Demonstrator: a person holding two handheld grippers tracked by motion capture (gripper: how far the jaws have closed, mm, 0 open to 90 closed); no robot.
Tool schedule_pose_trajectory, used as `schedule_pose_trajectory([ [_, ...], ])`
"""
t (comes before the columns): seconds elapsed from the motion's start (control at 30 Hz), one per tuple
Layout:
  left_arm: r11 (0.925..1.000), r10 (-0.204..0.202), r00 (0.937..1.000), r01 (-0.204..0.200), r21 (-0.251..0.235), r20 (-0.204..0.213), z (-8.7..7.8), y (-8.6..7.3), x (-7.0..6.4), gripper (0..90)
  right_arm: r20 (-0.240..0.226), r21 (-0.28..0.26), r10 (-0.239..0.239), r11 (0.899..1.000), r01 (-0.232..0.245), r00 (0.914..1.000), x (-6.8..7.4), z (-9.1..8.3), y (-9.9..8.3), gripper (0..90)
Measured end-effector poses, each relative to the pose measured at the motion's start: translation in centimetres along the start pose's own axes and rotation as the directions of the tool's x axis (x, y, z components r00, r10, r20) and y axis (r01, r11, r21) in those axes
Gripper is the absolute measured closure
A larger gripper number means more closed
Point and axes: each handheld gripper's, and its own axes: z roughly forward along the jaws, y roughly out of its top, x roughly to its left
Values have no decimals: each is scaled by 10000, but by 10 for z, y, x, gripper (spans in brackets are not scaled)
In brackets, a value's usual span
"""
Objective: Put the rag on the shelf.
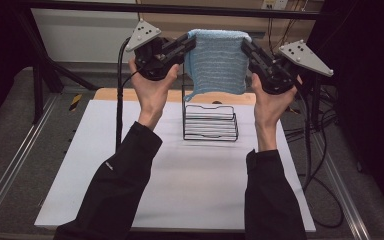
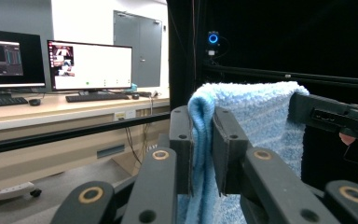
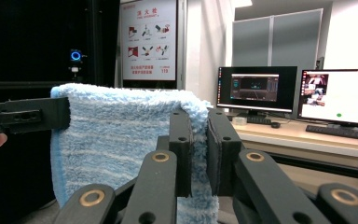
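Observation:
A light blue towel (image 1: 217, 62) hangs stretched between both grippers, held up high above a black wire rack (image 1: 210, 121) on the white table. My left gripper (image 1: 192, 42) is shut on the towel's upper left corner, and my right gripper (image 1: 245, 45) is shut on its upper right corner. In the left gripper view the towel (image 2: 256, 116) is folded over between the jaws of the left gripper (image 2: 201, 135), with the right gripper's jaw (image 2: 326, 116) at its far edge. The right gripper view has the towel (image 3: 116, 135) pinched by the right gripper (image 3: 199, 140).
The white table top (image 1: 180, 185) lies below, with a wooden strip at its far edge. Cables (image 1: 320, 150) trail at the right. A black frame bar (image 1: 180, 9) crosses behind the towel. Monitors (image 2: 88, 65) stand on a desk in the background.

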Motion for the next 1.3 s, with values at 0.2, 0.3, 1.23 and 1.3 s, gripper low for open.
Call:
schedule_pose_trajectory([
  [0.2,9997,-227,9997,227,-66,26,9,8,5,793,63,-145,18,9999,-18,10000,-5,9,5,824],
  [0.3,10000,39,9999,-39,-2,-97,15,12,6,793,75,-189,92,9998,-91,9999,-8,13,6,824],
  [1.23,9997,218,9986,-214,79,-480,60,15,35,793,458,-233,-33,9997,44,9989,-29,49,0,823],
  [1.3,9995,317,9986,-314,60,-435,60,17,35,793,452,-294,-31,9996,45,9990,-30,49,0,823],
])
